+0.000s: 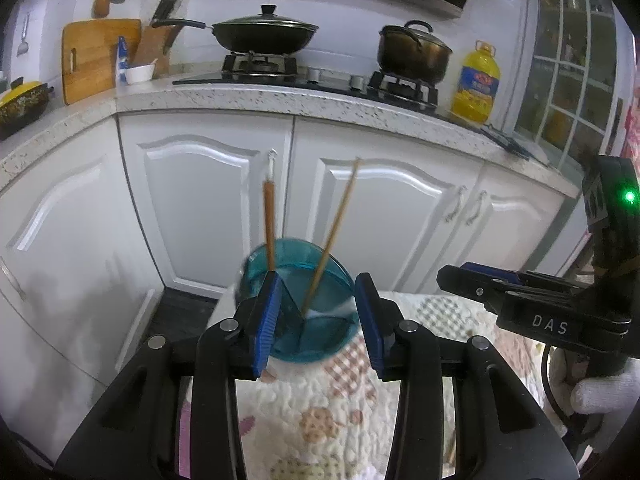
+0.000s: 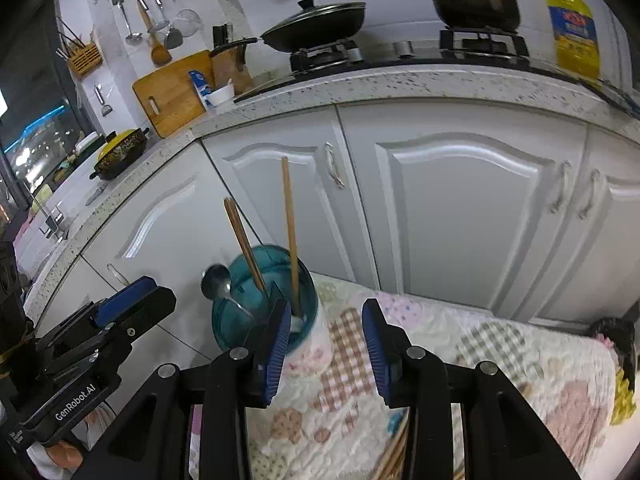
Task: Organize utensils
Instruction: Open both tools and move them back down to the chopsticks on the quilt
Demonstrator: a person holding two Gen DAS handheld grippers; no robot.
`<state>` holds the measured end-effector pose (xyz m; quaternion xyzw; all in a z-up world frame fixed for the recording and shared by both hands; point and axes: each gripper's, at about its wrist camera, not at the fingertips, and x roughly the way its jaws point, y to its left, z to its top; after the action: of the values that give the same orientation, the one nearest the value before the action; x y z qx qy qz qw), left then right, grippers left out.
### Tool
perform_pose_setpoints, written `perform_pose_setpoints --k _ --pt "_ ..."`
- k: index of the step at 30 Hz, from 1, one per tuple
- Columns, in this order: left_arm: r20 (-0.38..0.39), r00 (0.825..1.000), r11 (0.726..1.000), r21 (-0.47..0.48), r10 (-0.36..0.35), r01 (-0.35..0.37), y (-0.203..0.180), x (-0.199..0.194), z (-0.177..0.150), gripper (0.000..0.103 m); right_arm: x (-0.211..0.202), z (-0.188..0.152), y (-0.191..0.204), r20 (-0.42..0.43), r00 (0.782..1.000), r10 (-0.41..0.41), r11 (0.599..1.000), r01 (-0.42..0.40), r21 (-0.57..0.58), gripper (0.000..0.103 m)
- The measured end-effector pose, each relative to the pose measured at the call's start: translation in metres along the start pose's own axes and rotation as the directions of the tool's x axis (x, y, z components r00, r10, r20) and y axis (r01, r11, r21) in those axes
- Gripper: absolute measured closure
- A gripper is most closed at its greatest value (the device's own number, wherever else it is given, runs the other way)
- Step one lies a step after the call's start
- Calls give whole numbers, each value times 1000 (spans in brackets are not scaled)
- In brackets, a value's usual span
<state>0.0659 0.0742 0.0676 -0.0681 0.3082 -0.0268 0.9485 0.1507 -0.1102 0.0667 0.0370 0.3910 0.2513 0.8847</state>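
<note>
A teal divided utensil holder [image 1: 320,332] [image 2: 240,316] stands at the far left edge of a patchwork cloth. Two brown chopsticks [image 1: 335,224] [image 2: 289,232] stick up from it, leaning apart. In the right wrist view a metal spoon [image 2: 216,280] rests in its left side. My left gripper [image 1: 318,322] is open just short of the holder, its blue pads apart and pressing on nothing. My right gripper [image 2: 326,340] is open over the cloth to the holder's right, also empty. Each gripper shows in the other's view: right gripper [image 1: 454,276], left gripper [image 2: 156,294].
The quilted cloth [image 2: 460,360] covers the table; loose chopsticks [image 2: 394,452] lie on it near the bottom edge. White cabinets [image 1: 360,208] stand behind, under a speckled counter [image 1: 280,96] with wok, pot, oil bottle [image 1: 476,84] and cutting board. A gloved hand [image 1: 600,392] holds the right gripper.
</note>
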Motion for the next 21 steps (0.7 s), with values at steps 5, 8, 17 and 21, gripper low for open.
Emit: perform_pose_setpoints --k 5,8,17,21 --pt "-12 1000 1000 15 -24 24 -15 -6 -11 63 -14 -19 -9 -13 999 -30 1000 30 7 65" --pt "-26 999 999 28 -41 42 -24 -8 -19 62 -23 -30 -15 -18 999 -43 999 44 16 65" --pt "-102 990 994 30 -102 106 -46 1 -48 62 -44 -80 -67 -91 986 -143 986 150 78 62" --pt "-161 980 993 12 -116 120 -51 17 -60 62 -31 -116 -113 -178 968 -177 959 210 189 62"
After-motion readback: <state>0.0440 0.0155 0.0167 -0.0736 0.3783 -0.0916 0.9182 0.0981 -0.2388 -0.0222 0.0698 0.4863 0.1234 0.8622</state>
